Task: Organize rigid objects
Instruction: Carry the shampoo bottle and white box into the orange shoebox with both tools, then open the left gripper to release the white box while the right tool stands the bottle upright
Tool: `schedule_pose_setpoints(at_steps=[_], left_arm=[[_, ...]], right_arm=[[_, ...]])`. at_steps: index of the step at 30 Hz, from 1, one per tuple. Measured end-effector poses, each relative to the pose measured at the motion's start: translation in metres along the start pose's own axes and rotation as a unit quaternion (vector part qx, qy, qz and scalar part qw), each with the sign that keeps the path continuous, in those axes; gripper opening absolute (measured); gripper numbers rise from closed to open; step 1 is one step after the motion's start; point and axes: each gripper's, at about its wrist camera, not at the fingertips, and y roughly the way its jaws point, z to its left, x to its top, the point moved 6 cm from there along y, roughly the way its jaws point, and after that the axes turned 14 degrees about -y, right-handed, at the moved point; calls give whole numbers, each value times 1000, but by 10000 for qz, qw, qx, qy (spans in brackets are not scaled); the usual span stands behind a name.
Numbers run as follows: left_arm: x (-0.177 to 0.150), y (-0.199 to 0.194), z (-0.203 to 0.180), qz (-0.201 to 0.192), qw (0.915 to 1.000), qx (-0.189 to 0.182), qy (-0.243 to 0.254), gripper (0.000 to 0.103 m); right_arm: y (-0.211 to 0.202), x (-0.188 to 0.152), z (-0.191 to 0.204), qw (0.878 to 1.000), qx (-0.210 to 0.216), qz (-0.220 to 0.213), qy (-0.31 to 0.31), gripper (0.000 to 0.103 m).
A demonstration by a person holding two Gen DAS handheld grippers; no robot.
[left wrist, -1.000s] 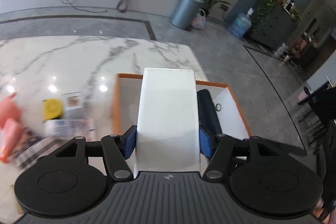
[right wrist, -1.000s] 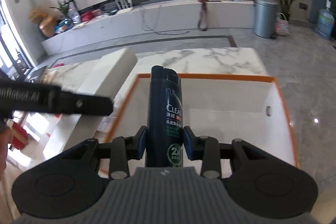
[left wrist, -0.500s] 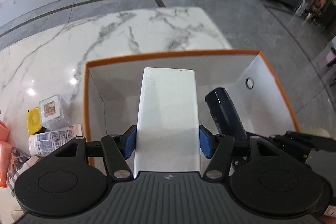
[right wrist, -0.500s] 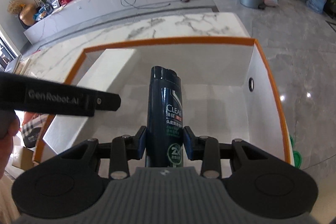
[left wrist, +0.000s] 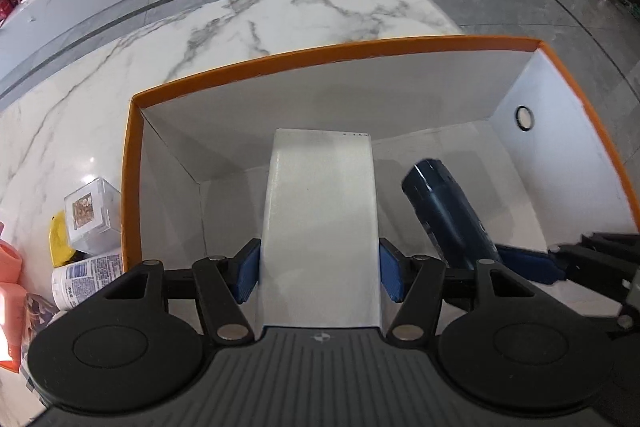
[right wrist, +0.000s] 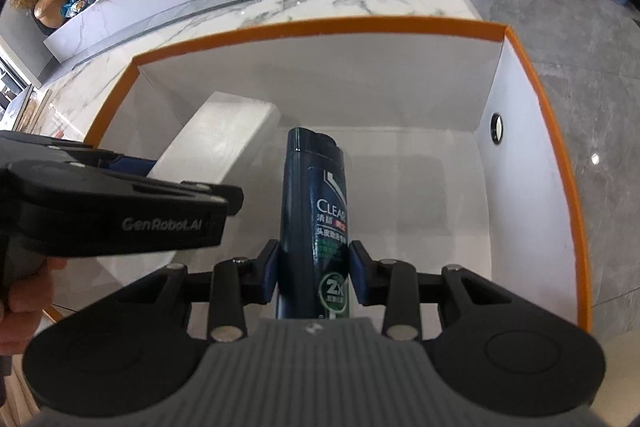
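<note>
Both items held over the open bin, ready to set down.
Left gripper clamps the white box; right gripper clamps the shampoo bottle. Lower each to the bin floor ahead, side by side, then release.

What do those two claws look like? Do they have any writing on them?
Both claws look alike: a grey ribbed body in the middle, two round black discs at the sides, black linkage bars with silver pins, and blue pads on the fingertips. The left claw shows pale "GenRobot.AI" lettering on its black side in the right wrist view. The right claw shows no writing.
</note>
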Motion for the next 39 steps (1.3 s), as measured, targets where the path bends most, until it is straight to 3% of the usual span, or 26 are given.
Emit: schedule_pose_setpoints(at_steps=[5, 12, 15, 22, 28, 32, 39], left_arm=[[8, 13, 4, 67, 9993, -16, -366, 69], [8, 24, 5, 26, 9990, 428, -138, 70], [8, 23, 6, 14, 9993, 339, -141, 74], [8, -17, 10, -137, 9995, -275, -100, 74], [15, -76, 40, -966, 9943, -448, -106, 74], [18, -80, 76, -1021, 9936, -205, -449, 73], [6, -54, 98, -318, 9924, -763, -914, 42]], right_arm=[[10, 2, 0, 9997, 151, 135, 102, 37], [14, 5, 3, 9994, 216, 239, 108, 37], [14, 4, 6, 9994, 210, 264, 125, 37], [17, 3, 12, 9990, 184, 363, 157, 37], [25, 8, 25, 9983, 122, 557, 115, 36], [32, 12, 33, 9973, 6, 728, -2, 36], [40, 19, 43, 9961, 140, 873, -53, 36]])
